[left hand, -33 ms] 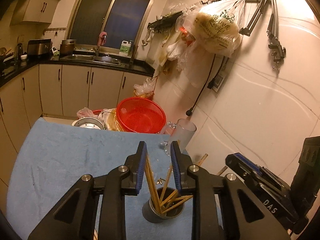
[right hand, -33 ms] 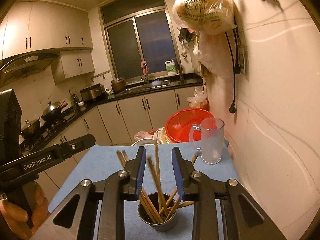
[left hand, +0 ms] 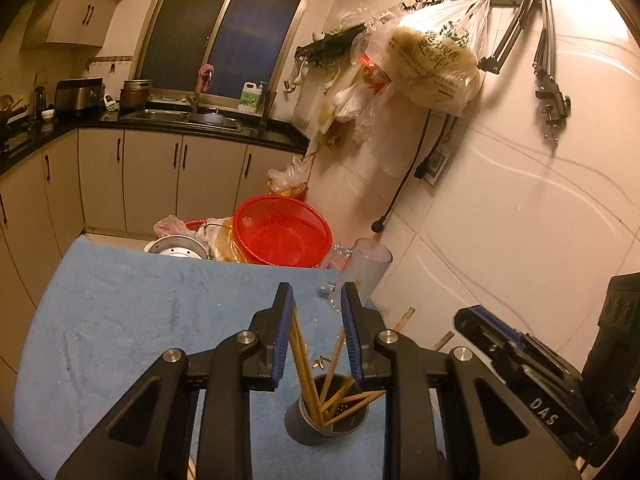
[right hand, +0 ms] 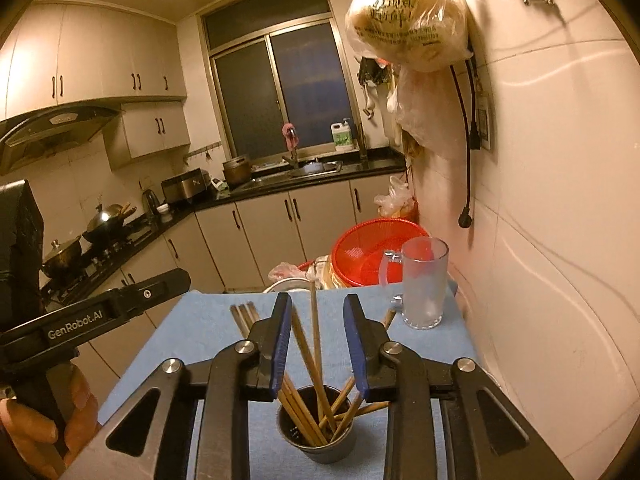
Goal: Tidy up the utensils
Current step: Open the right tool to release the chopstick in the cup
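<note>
A dark round holder (left hand: 326,420) stands on the blue cloth (left hand: 120,320) with several wooden chopsticks (left hand: 306,372) leaning in it. My left gripper (left hand: 316,320) is open just above the holder, chopsticks rising between its jaws without being clamped. In the right wrist view the same holder (right hand: 318,432) and chopsticks (right hand: 316,360) sit below my right gripper (right hand: 316,328), also open and holding nothing. Loose chopsticks (right hand: 242,318) lie on the cloth (right hand: 192,344) at the left. The right gripper's body (left hand: 532,376) shows at the right of the left wrist view.
A frosted glass mug (right hand: 424,284) stands at the cloth's far right by the tiled wall. A red colander (left hand: 282,230) and a metal bowl (left hand: 176,248) sit behind the cloth. A hand holds the left gripper (right hand: 48,360). Plastic bags (left hand: 432,68) hang from wall hooks.
</note>
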Demonstrator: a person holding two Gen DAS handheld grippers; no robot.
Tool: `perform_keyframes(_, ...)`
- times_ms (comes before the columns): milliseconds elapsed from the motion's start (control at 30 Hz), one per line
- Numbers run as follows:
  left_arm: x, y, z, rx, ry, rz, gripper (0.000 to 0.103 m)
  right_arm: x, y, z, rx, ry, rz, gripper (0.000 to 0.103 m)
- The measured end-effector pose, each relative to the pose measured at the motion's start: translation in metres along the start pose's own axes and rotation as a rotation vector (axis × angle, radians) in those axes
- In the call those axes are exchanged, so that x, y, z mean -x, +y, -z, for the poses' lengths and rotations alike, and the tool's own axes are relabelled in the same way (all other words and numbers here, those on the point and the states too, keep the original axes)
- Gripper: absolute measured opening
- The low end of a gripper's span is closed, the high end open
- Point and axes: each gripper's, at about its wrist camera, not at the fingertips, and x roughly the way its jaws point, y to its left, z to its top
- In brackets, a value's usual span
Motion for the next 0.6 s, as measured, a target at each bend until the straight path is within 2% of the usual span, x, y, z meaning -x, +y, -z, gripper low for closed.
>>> perform_keyframes(167,0.023,0.012,0.005,0.008,-0.002,-0.013,0.023,0.026,0.013,0.004,0.008,-0.012,-0.042,0.029)
perform_keyframes(333,0.049,0.039,0.026,0.016,0.027,-0.064,0.023,0.042,0.034,0.028,0.035,0.03,-0.111,0.029)
perform_keyframes(467,0.056,0.068,0.057,0.054,0.104,-0.106,0.023,0.038,0.049,0.054,0.035,0.106,-0.163,0.029)
perform_keyframes(600,0.047,0.099,0.099,0.116,0.221,-0.156,0.023,0.027,0.059,0.082,0.041,0.179,-0.176,0.029)
